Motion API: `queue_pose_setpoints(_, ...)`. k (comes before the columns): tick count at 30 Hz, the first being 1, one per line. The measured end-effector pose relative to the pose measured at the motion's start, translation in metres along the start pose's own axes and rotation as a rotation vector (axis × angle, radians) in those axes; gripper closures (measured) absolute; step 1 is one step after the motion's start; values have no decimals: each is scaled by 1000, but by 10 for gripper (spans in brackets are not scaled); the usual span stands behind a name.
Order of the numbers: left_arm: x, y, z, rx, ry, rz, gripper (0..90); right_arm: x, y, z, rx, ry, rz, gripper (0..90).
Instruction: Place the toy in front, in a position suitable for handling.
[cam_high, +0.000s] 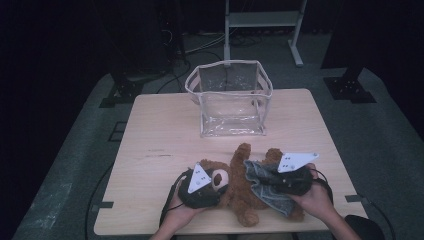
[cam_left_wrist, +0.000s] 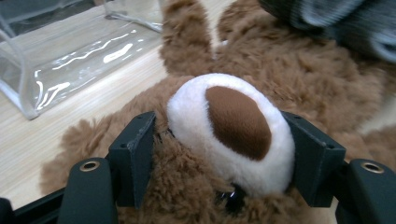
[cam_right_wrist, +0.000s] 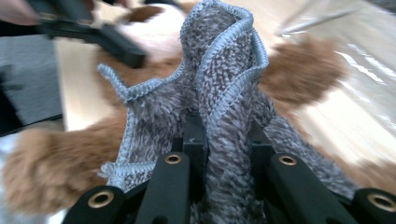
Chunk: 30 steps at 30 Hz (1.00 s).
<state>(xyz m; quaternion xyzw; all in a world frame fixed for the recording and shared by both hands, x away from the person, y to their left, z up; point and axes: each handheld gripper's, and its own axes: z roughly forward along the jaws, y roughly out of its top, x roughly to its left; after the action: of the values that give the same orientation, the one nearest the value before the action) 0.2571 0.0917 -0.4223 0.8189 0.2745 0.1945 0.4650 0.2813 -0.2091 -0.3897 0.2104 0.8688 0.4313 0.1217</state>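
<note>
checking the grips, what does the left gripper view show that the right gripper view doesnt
Left gripper view: the left gripper clamped on the teddy bear's white muzzle, beside the clear plastic bag. Right gripper view: the right gripper pinching a bunched grey knitted cloth. Both: the brown teddy bear on the wooden table.

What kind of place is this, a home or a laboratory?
Probably a laboratory or recording studio: a bare wooden table stands among dark curtains, with cables across the grey floor and a metal stand behind.
</note>
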Motion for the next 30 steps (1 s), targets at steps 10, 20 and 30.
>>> queue_pose_setpoints(10, 2, 1, 5, -8, 17, 3, 321, 14, 25, 0, -24, 37, -39, 757)
queue_pose_setpoints(20, 7, -2, 5, -18, 28, 37, 324, 30, 21, 24, 71, 148, -120, 756)
queue_pose_setpoints(30, 11, 1, 10, -20, 23, 2, 326, 36, 19, 19, 92, 231, -99, 750)
